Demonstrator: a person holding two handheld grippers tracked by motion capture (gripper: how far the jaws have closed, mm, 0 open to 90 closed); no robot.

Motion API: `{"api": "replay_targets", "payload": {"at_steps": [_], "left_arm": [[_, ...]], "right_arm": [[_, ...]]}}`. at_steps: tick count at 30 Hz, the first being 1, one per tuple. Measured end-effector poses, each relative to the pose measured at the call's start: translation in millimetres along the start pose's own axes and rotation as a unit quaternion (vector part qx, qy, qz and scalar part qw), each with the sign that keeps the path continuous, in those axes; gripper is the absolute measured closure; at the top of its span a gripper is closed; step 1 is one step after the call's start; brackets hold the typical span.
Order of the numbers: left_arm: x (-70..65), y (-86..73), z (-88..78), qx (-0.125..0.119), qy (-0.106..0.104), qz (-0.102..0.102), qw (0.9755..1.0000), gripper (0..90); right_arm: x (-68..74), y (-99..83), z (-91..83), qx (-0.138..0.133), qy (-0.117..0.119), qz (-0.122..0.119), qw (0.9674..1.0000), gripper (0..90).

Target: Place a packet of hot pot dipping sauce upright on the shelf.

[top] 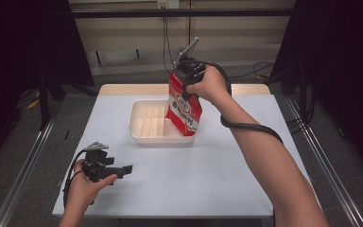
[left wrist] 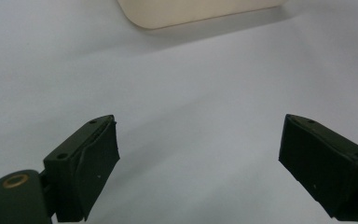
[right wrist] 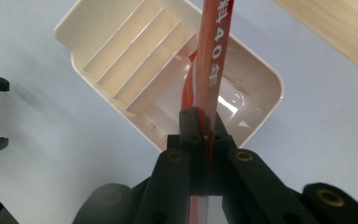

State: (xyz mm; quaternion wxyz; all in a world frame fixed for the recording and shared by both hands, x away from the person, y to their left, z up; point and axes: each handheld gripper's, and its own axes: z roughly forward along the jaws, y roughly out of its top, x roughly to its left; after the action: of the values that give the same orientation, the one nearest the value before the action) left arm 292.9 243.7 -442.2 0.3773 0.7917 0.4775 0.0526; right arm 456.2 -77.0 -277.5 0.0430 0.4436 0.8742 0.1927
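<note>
The right gripper (top: 185, 71), jaws clamped on the top edge of a flat red-and-white snack packet (top: 183, 109), hangs it upright over the cream ribbed plastic tray (top: 144, 135), while the left gripper (top: 118, 169) rests wide open nearby.

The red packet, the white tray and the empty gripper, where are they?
red packet (top: 184, 109), high view, on its printed front face.
white tray (top: 144, 136), high view, on its near rim.
left gripper (top: 125, 168), high view, between its open jaws.
</note>
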Motion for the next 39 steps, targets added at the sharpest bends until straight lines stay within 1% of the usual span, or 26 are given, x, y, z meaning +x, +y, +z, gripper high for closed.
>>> {"api": "replay_targets", "payload": {"at_steps": [1,4,5,7,12,14,15,19,20,24,25,28,29,31,33,34,35,36,37,38,39], "left_arm": [[-0.6,-0.1,0.4,-0.003,0.000,-0.004,1.0000,11.5],[-0.1,-0.1,0.1,-0.002,-0.003,-0.006,1.0000,11.5],[0.5,-0.1,-0.1,-0.003,-0.001,-0.004,1.0000,11.5],[0.3,0.0,-0.3,-0.004,-0.001,-0.006,1.0000,11.5],[0.1,0.1,-0.5,-0.003,0.001,-0.002,1.0000,11.7],[-0.3,0.1,-0.6,-0.003,0.000,-0.002,1.0000,11.7],[-0.7,0.1,-0.4,-0.003,-0.003,-0.004,1.0000,11.7],[-0.4,0.3,-0.3,-0.003,-0.002,-0.004,1.0000,11.7],[-0.4,0.2,-0.1,-0.003,-0.002,-0.004,1.0000,11.7],[-0.2,0.7,-0.8,-0.001,-0.003,0.002,1.0000,11.7],[-0.5,0.9,-0.9,-0.003,-0.004,-0.001,1.0000,11.7],[-0.4,0.8,-1.1,-0.003,-0.003,-0.002,1.0000,11.7],[-0.2,0.8,-1.2,-0.004,-0.003,-0.001,1.0000,11.7],[-0.1,0.9,-1.5,-0.004,-0.001,0.001,1.0000,11.7],[-0.6,1.0,-1.5,-0.005,-0.003,-0.001,1.0000,11.7],[-0.9,1.2,-1.3,-0.005,-0.003,-0.001,1.0000,11.7],[-0.9,1.2,-1.3,-0.005,-0.003,-0.001,1.0000,11.7],[-0.6,1.3,-1.4,-0.005,-0.001,0.000,1.0000,11.7],[-0.8,1.4,-1.2,-0.007,-0.002,-0.002,1.0000,11.7],[-0.8,1.4,-1.2,-0.007,-0.002,-0.002,1.0000,11.7],[-1.4,1.5,-1.0,-0.009,-0.003,-0.005,0.9999,11.7]], "right_arm": [[-1.2,0.0,2.5,0.002,0.000,0.002,1.0000,90.0],[-3.6,0.0,5.2,0.002,0.001,0.005,1.0000,90.0],[-4.6,0.0,6.2,-0.002,0.003,0.006,1.0000,90.0],[-5.8,0.6,6.8,-0.003,0.003,0.006,1.0000,90.0],[-8.2,1.0,8.0,-0.004,-0.002,0.008,1.0000,89.9],[-9.2,1.0,8.5,-0.009,0.001,0.010,0.9999,89.9],[-9.6,1.1,8.7,-0.010,0.001,0.007,0.9999,89.9],[-10.4,1.6,9.1,-0.010,0.000,0.012,0.9999,89.7],[-11.5,1.9,9.9,-0.014,-0.002,0.008,0.9999,89.7],[-13.4,3.2,11.8,-0.015,-0.003,0.010,0.9998,89.5],[-14.5,3.6,12.3,-0.018,-0.003,0.013,0.9997,89.5],[-15.7,3.8,12.0,-0.016,-0.004,0.013,0.9998,89.3],[-16.0,3.5,12.0,-0.016,-0.005,0.017,0.9997,89.0],[-18.4,2.4,11.9,-0.019,-0.008,0.015,0.9997,88.2],[-19.1,2.0,11.6,-0.020,-0.008,0.015,0.9997,87.5],[-19.9,1.1,9.3,-0.024,-0.004,0.017,0.9996,84.7],[-19.9,1.1,9.3,-0.024,-0.004,0.017,0.9996,84.7],[-19.6,0.3,6.7,-0.026,-0.005,0.017,0.9995,78.5],[-19.8,-0.1,6.2,-0.029,-0.004,0.014,0.9995,75.4],[-19.8,-0.1,6.2,-0.029,-0.004,0.014,0.9995,75.4],[-20.0,-0.7,5.1,-0.030,-0.005,0.016,0.9994,72.7]]}}
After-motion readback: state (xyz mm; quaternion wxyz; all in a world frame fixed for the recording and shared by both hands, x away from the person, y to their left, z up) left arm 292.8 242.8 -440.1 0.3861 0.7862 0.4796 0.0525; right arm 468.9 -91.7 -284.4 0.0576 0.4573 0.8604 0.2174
